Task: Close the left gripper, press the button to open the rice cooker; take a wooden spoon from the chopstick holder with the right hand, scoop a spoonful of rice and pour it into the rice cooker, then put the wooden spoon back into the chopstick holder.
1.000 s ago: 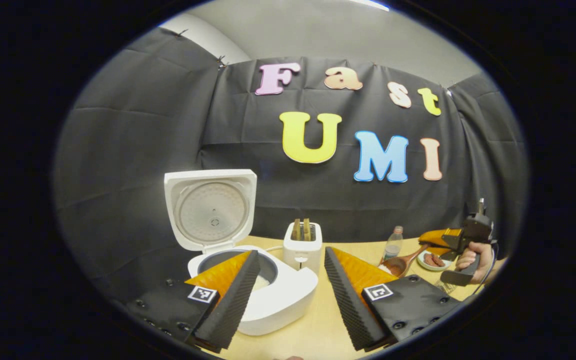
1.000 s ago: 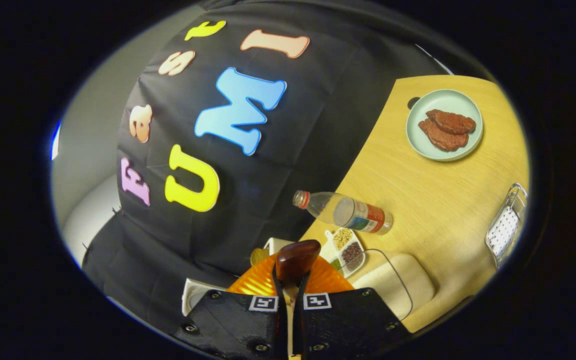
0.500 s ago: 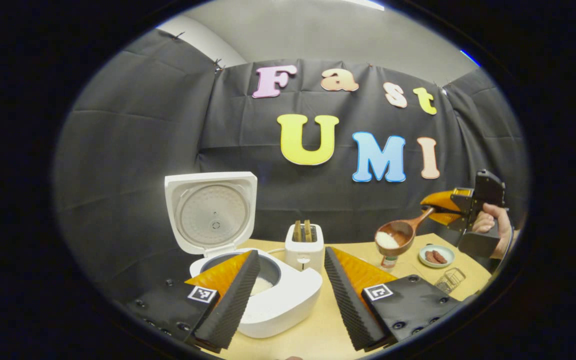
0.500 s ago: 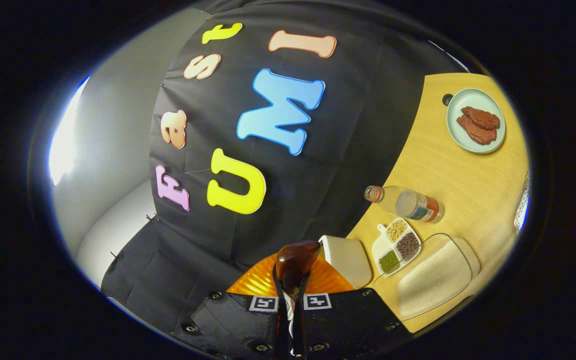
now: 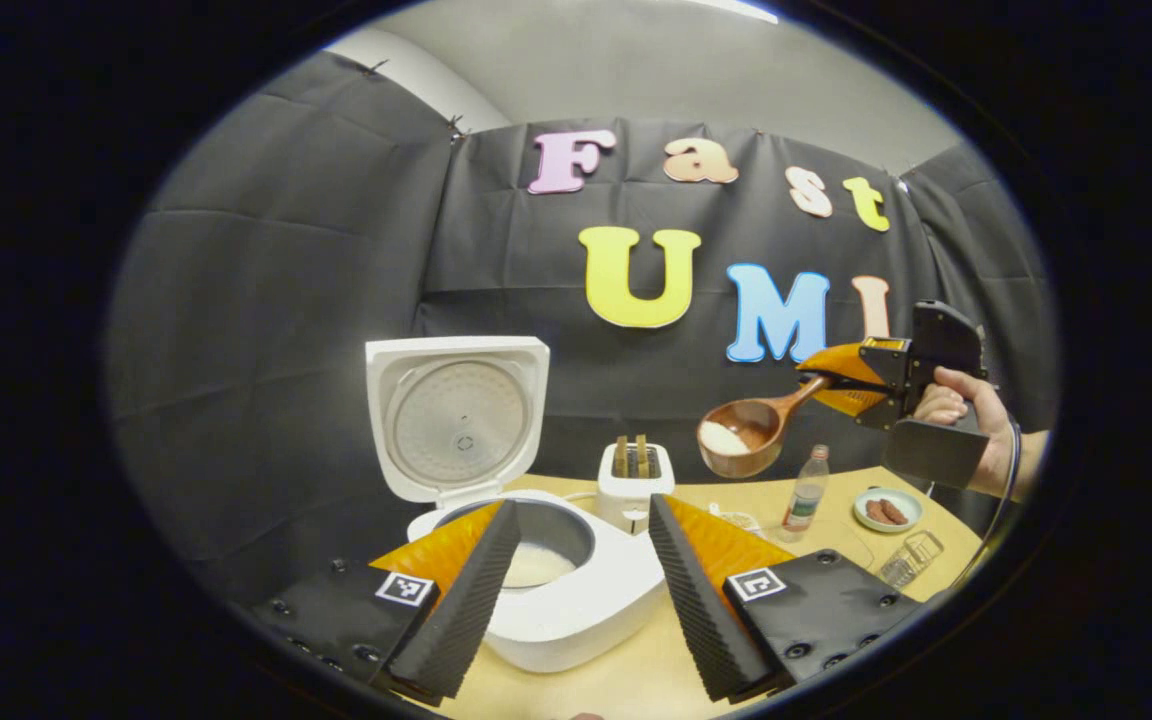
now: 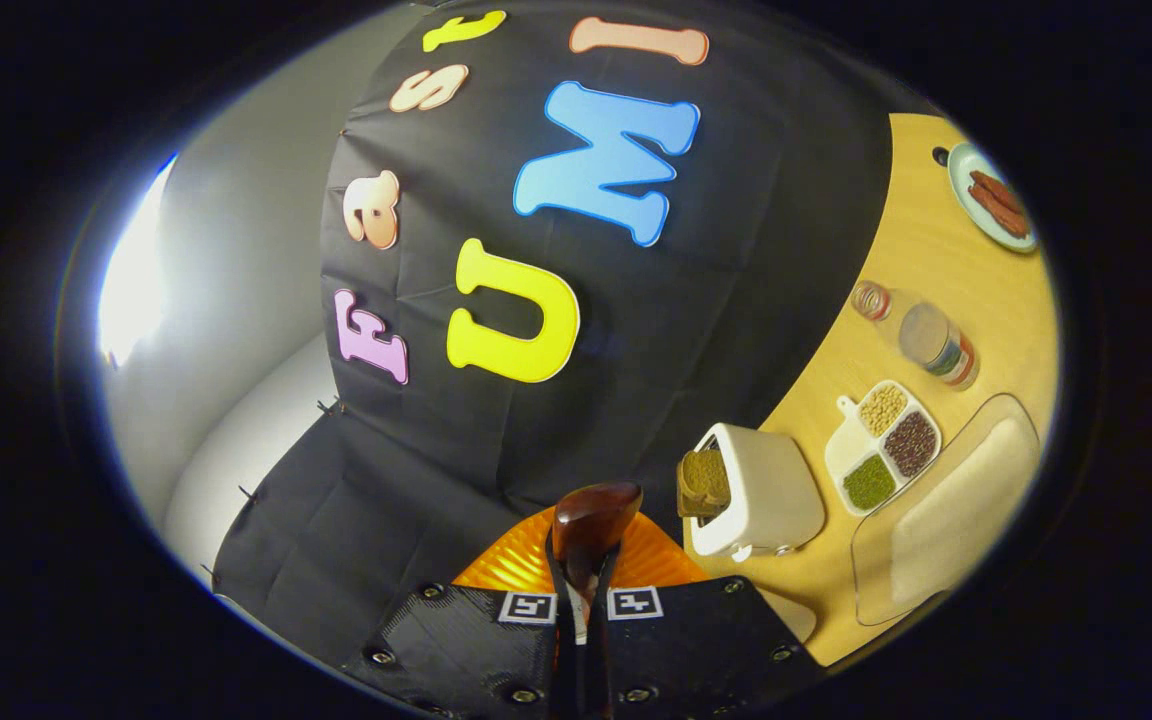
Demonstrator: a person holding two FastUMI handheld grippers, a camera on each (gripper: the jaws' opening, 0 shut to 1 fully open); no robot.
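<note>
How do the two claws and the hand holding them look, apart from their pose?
The left claw has black bodies with screws, square black-and-white markers and ribbed wedge fingers. The right claw is a black pistol-grip unit; the hand on it is bare, with a dark cable looping past the wrist.

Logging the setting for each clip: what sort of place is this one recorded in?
Probably a mock kitchen counter inside a cloth-walled booth, not a real kitchen. A wooden table carries an open rice cooker, a toaster with bread, and a plate of meat.

left gripper [image 5: 576,590]: jaws apart, low | right gripper [image 5: 841,380]: jaws clamped, raised, hand-held [image 5: 966,425]
</note>
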